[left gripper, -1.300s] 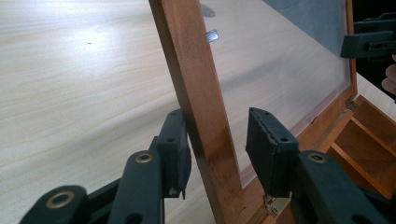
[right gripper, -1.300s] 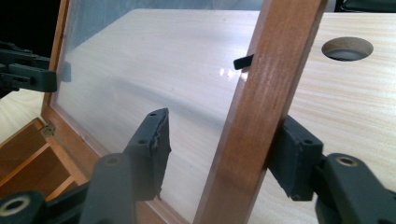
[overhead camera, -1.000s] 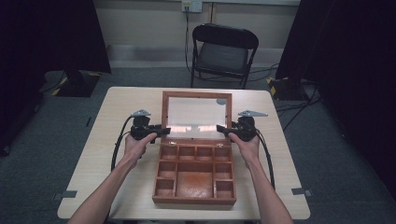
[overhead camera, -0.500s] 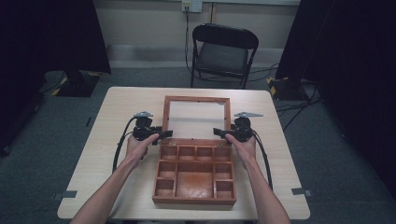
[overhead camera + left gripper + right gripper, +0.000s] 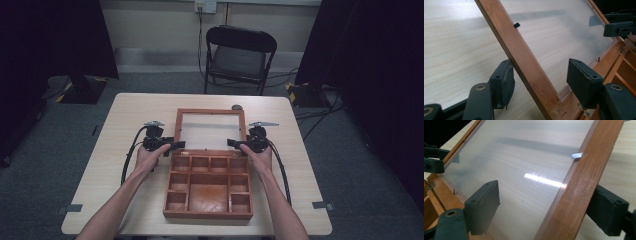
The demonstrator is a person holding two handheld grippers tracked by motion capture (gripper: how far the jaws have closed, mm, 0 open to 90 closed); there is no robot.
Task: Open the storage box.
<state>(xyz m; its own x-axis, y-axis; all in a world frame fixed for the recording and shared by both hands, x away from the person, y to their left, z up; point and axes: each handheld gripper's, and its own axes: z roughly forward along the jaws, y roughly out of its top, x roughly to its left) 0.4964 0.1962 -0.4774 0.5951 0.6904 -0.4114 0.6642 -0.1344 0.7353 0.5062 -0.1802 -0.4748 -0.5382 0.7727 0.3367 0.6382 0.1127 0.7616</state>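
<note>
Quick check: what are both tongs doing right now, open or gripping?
Left tongs: open, just been opening, astride the lid frame, not clamping.
Right tongs: open, just been opening, astride the lid's other side rail.

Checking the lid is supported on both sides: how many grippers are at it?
2. The left gripper straddles the lid's left rail, the right gripper its right rail. Both pairs of jaws have just been opening, no longer clamping the rails between them.

Box (image 5: 209,187) on table (image 5: 125,120), chair (image 5: 240,55) behind.
</note>
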